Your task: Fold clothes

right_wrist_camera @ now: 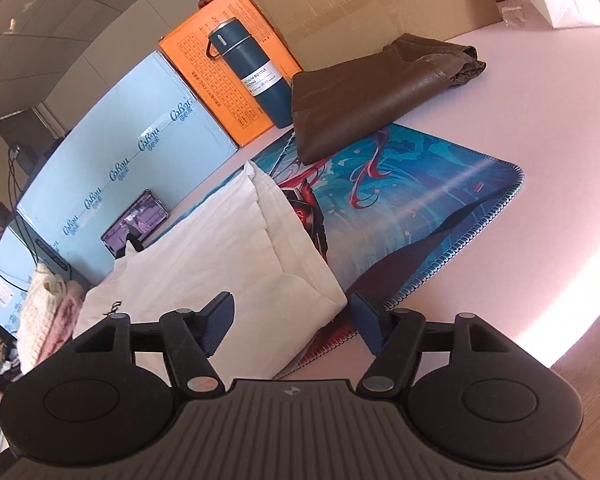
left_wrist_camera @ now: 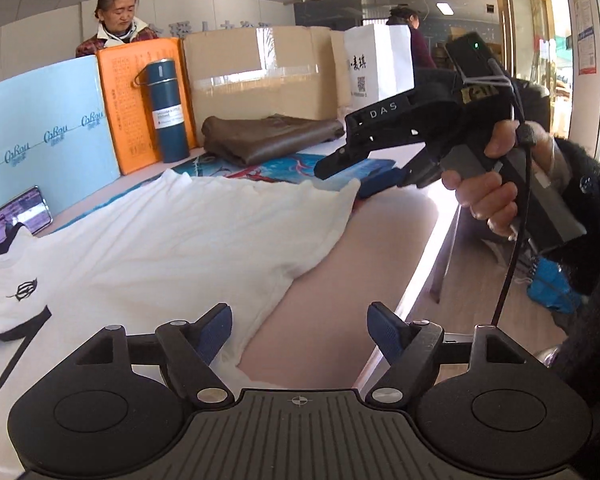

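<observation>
A white T-shirt (left_wrist_camera: 172, 240) with black trim and a small black logo lies spread on the pale table (left_wrist_camera: 340, 280). My left gripper (left_wrist_camera: 300, 332) is open, its left finger over the shirt's lower edge. My right gripper (right_wrist_camera: 292, 324) is open, with the shirt's far corner (right_wrist_camera: 320, 292) between its fingers. In the left wrist view the right gripper (left_wrist_camera: 340, 168) hovers at that corner, one finger above and one below. The shirt (right_wrist_camera: 204, 256) lies partly on a blue mat (right_wrist_camera: 420, 208). A folded brown garment (right_wrist_camera: 364, 92) lies behind it.
A dark blue bottle (left_wrist_camera: 168, 112), an orange box (left_wrist_camera: 140, 100), a light blue box (left_wrist_camera: 40, 140) and cardboard boxes (left_wrist_camera: 260, 72) line the table's back. A phone (left_wrist_camera: 16, 216) leans at the left. A woman (left_wrist_camera: 116, 16) stands behind. The table edge (left_wrist_camera: 420, 272) runs along the right.
</observation>
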